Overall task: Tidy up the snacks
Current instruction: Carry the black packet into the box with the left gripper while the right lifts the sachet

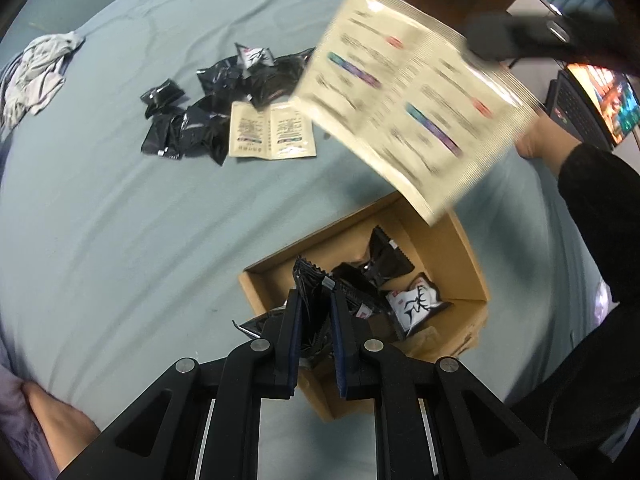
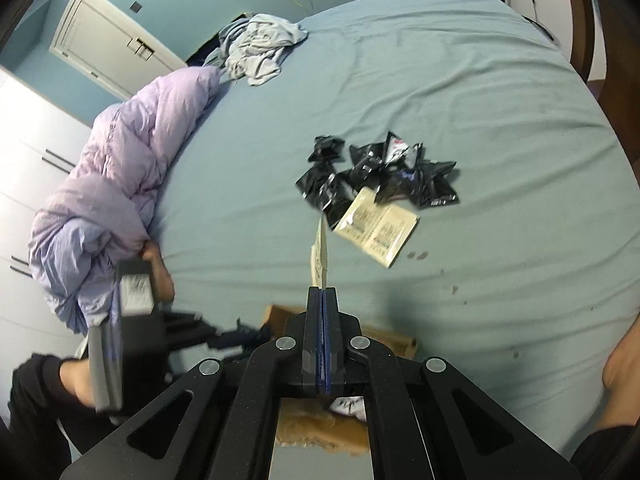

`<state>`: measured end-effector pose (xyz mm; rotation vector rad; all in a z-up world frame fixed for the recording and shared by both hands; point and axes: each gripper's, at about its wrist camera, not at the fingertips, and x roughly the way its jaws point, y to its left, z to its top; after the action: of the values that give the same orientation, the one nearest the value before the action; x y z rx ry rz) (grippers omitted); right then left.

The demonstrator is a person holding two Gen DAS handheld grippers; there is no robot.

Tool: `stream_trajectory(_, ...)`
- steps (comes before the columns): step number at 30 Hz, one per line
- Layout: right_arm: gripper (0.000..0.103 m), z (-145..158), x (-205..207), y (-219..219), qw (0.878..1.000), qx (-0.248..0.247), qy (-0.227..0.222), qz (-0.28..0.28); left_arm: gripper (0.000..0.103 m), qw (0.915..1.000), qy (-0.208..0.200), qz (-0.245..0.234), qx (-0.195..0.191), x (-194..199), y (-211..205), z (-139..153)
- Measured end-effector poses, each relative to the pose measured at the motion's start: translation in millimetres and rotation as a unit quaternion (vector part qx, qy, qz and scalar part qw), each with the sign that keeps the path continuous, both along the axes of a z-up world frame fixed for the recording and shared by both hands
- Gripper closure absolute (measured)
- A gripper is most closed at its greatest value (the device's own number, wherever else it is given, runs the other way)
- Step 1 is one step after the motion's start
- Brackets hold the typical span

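Note:
My left gripper (image 1: 315, 304) is shut on a black snack packet (image 1: 310, 280) and hangs over the open cardboard box (image 1: 472, 264), which holds several black packets and a white one (image 1: 416, 304). My right gripper (image 2: 322, 292) is shut on the edge of a beige sachet sheet (image 2: 320, 252), seen edge-on in its own view. In the left wrist view that sheet (image 1: 408, 96) hangs blurred in the air above the box, with the right gripper (image 1: 480, 46) at its upper right corner. A pile of black packets (image 1: 208, 112) and a second beige sheet (image 1: 272, 130) lie on the bed.
The blue-green bedsheet (image 2: 460, 80) covers the whole surface. A lilac duvet (image 2: 120, 168) is bunched at the left and grey clothes (image 2: 260, 48) lie at the far end. A lit laptop screen (image 1: 608, 96) stands beyond the bed edge. A sleeve (image 1: 592, 216) reaches in at the right.

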<state>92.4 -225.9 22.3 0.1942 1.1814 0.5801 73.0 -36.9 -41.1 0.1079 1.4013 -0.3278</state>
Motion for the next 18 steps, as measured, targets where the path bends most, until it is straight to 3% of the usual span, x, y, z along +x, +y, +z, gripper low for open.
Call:
stream_trajectory(5,0.103,3.1,-15.2,4.7,1.0,-0.009,0.003,0.012,0.09,0.9999,-0.01,0.003,0.014,-5.3,-3.5,-4.3)
stream_trajectory(12,0.103,0.6,-26.5,1.3,0.999,-0.026,0.014,0.017,0.092,0.9996,-0.025,0.008,-0.002,-9.4,-3.4,1.8)
stream_trajectory(15,0.103,-0.4,-29.3,2.6,0.999,-0.026,0.02,0.019,0.075,0.9994,-0.035,0.006,-0.003,-10.3,-3.4,4.1)
stream_trajectory(17,0.103,-0.2,-31.6,4.7,0.999,-0.026,0.023,0.023,0.044,0.999,-0.044,0.004,0.007,-10.6,-3.9,6.7)
stream_trajectory(18,0.103,-0.7,-33.1,5.3,0.999,-0.025,0.024,0.025,0.039,0.9985,-0.052,0.006,0.012,-11.0,-3.4,8.6)
